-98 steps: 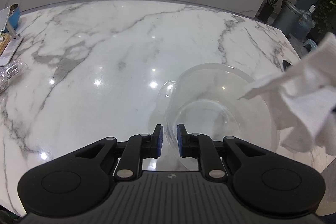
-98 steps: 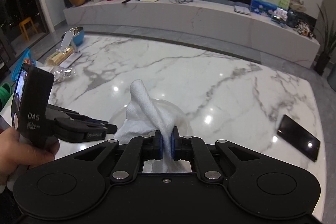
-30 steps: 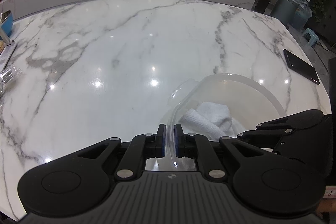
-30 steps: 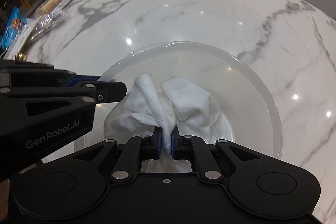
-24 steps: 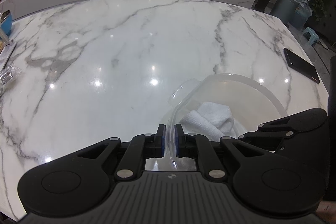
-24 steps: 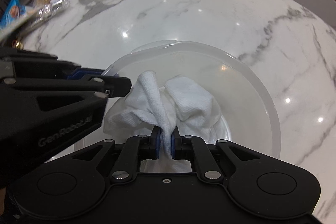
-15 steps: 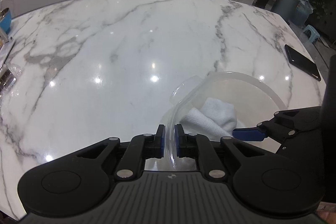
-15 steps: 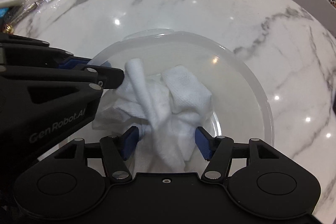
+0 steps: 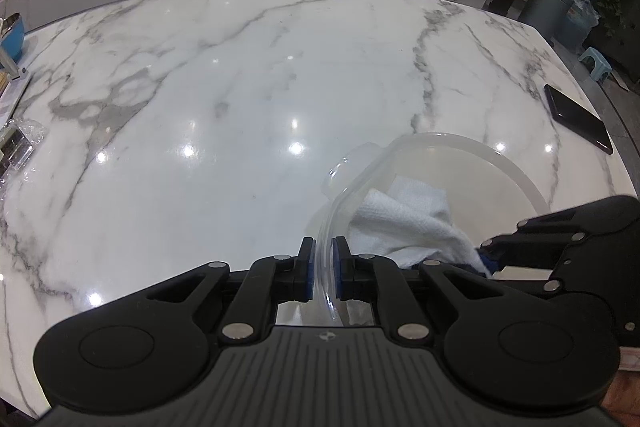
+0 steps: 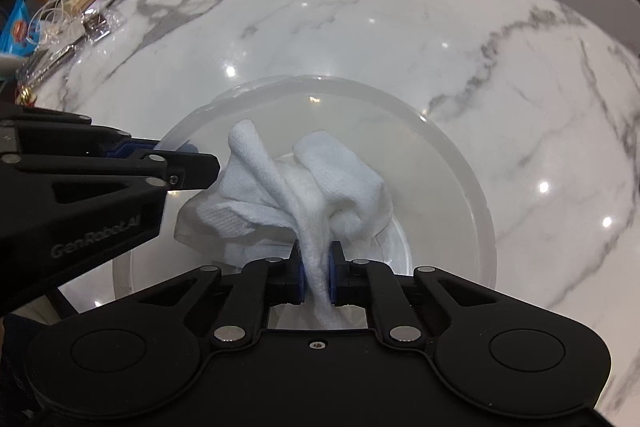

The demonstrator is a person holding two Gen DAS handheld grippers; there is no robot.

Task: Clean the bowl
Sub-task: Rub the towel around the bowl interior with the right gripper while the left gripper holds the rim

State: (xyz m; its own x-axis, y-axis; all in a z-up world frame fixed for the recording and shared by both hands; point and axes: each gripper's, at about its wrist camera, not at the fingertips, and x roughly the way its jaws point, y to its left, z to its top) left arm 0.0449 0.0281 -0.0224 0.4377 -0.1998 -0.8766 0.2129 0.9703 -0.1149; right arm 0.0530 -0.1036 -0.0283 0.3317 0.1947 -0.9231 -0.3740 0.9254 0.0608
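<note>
Left wrist view looks steeply down at a white marble table. At the far left edge lie some clear wrappers. In the middle bottom, the left gripper tips down toward the table, and its two blue pads are pinched tight on the near rim of a clear plastic bowl. The bowl sits on the table, low and to the right of the middle. A white cloth is bunched up inside it. From the right side, the right gripper reaches in across the bowl and also points down. Far to the right, a dark phone lies flat near the table edge, well apart from the bowl.

Right wrist view shows the left gripper coming in from the left, clamped on the bowl rim. In the middle, the cloth fills the bottom of the bowl. The right gripper has just been closing its jaws, and now they squeeze a twisted fold of the cloth between them.
</note>
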